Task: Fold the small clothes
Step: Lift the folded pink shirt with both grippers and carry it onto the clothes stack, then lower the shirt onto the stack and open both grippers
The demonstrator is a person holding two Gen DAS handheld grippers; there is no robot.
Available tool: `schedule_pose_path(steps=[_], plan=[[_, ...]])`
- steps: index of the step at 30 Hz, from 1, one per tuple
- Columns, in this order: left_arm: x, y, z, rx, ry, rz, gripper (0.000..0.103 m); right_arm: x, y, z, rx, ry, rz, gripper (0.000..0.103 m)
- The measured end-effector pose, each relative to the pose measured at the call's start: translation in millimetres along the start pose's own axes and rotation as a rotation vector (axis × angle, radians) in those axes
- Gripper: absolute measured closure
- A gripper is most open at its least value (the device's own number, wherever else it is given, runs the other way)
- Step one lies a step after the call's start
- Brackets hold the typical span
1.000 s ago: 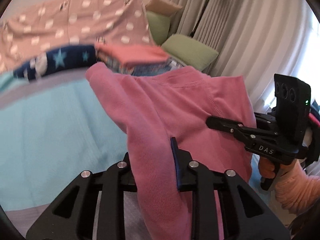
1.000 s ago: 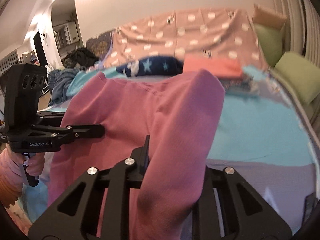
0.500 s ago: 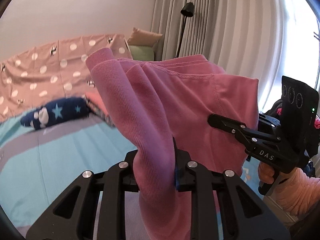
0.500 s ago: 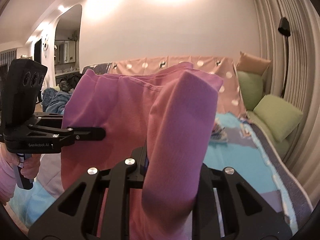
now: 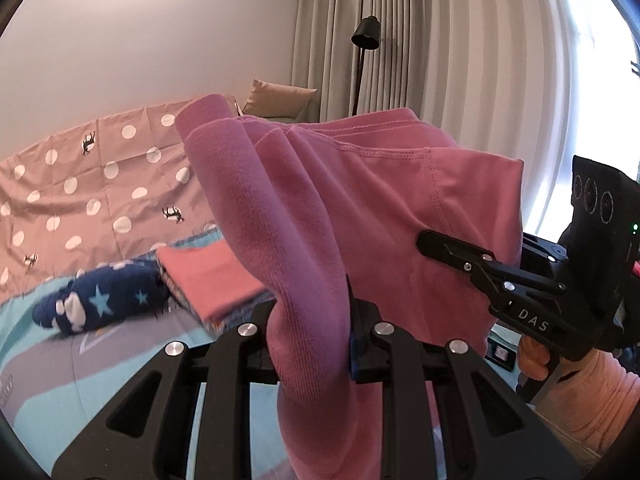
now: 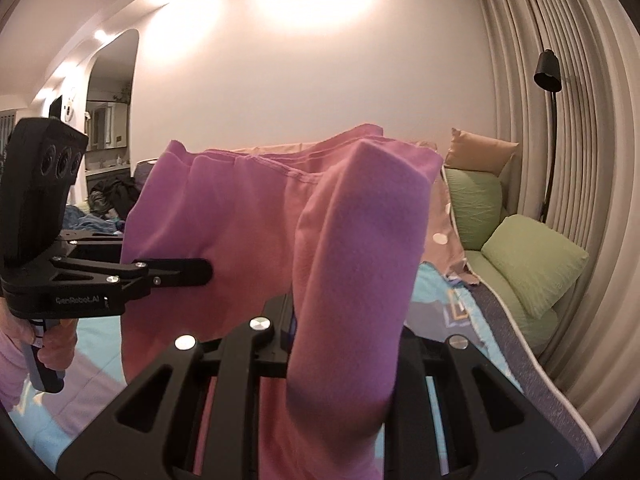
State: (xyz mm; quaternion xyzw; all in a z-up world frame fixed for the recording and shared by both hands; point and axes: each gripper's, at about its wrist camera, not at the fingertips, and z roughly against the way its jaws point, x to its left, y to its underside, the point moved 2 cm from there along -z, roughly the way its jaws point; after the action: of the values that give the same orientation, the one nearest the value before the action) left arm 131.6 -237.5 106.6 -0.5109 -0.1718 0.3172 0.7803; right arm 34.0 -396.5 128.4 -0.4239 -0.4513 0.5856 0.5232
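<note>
Both my left fingers (image 5: 312,320) and right fingers (image 6: 344,320) pinch shut on the soft, light, floppy pink knit garment (image 5: 360,208), best held at its 12 o'clock hem corners.

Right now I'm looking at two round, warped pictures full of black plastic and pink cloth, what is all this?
There is no robot here. A person holds a handheld claw in each hand, and each claw carries a wide-angle camera looking along its fingers, hence the round, bent look.

One picture is from the left claw; in it the right claw shows at the side. The other is from the right claw, with the left claw at its side.

Both claws are shut on one pink garment, stretched between them in the air above a bed with a turquoise cover.

On the bed lie a folded coral-pink cloth on a small stack and a navy piece with stars. Green pillows sit by the curtains.
</note>
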Motion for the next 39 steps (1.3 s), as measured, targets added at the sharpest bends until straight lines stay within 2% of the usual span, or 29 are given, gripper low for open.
schedule_pose_path(steps=[9, 14, 19, 23, 24, 25, 26, 27, 28, 29, 31, 35, 39], plan=[[25.9, -56.9, -62.1, -0.033, -0.036, -0.024, 0.08, -56.3, -43.3, -101.1, 0.004, 0.001, -0.097, 0.085], [47.2, -84.6, -107.4, -0.026, -0.082, -0.046, 0.08, -81.7, -61.3, -170.0, 0.023, 0.041, -0.114, 0.085], [76.4, -93.6, -153.2, -0.026, -0.14, -0.058, 0.08, -95.7, -67.1, -242.0, 0.069, 0.063, -0.125, 0.085], [118.3, -97.9, -197.2, 0.009, -0.186, -0.008, 0.08, -96.2, -64.2, -318.7, 0.136, 0.068, -0.118, 0.084], [130.5, -97.9, -209.2, 0.023, -0.206, 0.0, 0.08, -93.4, -60.4, -332.6, 0.155, 0.076, -0.11, 0.082], [146.1, -96.9, -225.4, 0.049, -0.232, 0.012, 0.072, -92.0, -53.3, -354.4, 0.192, 0.118, -0.098, 0.061], [162.5, -92.3, -242.1, 0.088, -0.268, 0.032, 0.064, -92.4, -45.0, -371.7, 0.227, 0.193, -0.09, 0.032], [184.1, -81.9, -260.7, 0.144, -0.363, 0.062, 0.042, -94.8, -32.8, -385.9, 0.245, 0.271, -0.089, 0.028], [196.7, -73.7, -270.2, 0.171, -0.435, 0.078, 0.038, -96.5, -18.3, -394.6, 0.259, 0.296, -0.099, 0.029], [215.3, -56.1, -280.7, 0.196, -0.506, 0.103, 0.038, -97.2, -5.8, -397.3, 0.27, 0.285, -0.123, 0.03], [229.2, -28.7, -285.2, 0.228, -0.493, 0.131, 0.038, -94.5, 17.6, -394.4, 0.277, 0.251, -0.147, 0.03], [227.2, 9.9, -276.4, 0.22, -0.447, 0.137, 0.034, -72.2, 52.9, -370.2, 0.285, 0.258, -0.08, 0.03], [221.0, 24.3, -259.7, 0.191, -0.461, 0.132, 0.026, -53.6, 69.2, -344.9, 0.308, 0.235, -0.057, 0.03]])
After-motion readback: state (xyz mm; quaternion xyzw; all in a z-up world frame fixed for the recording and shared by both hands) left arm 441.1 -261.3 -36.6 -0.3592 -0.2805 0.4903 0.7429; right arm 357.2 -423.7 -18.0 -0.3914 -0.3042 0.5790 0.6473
